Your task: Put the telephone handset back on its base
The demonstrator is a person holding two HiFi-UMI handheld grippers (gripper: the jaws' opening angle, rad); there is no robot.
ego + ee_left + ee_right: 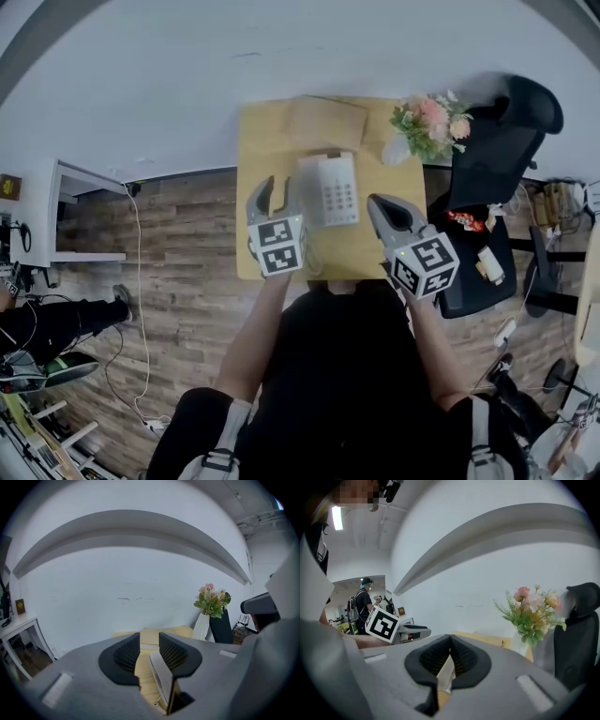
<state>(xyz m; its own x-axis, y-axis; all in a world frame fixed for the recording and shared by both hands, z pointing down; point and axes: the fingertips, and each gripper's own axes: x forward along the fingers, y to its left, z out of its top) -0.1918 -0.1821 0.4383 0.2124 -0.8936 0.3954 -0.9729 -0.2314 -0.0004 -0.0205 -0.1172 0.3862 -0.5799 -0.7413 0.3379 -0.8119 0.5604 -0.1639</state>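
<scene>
A white telephone (328, 188) lies on the small wooden table (258, 141), its keypad on the right and its handset lying along the left side of the base. My left gripper (267, 193) hovers just left of the phone, above the table's near part. Its jaws stand open with a clear gap and nothing between them (149, 638); below the gap the phone's white edge (159, 676) shows. My right gripper (380, 208) hangs to the right of the phone, its tips touching and empty (450, 638), with the phone (446, 673) showing beneath it.
A brown cardboard piece (325, 122) lies at the table's far side. A white vase of flowers (429, 124) stands on the far right corner. A black office chair (497, 150) is right of the table, and a white shelf (75, 216) stands at the left. A person (363, 604) stands far off.
</scene>
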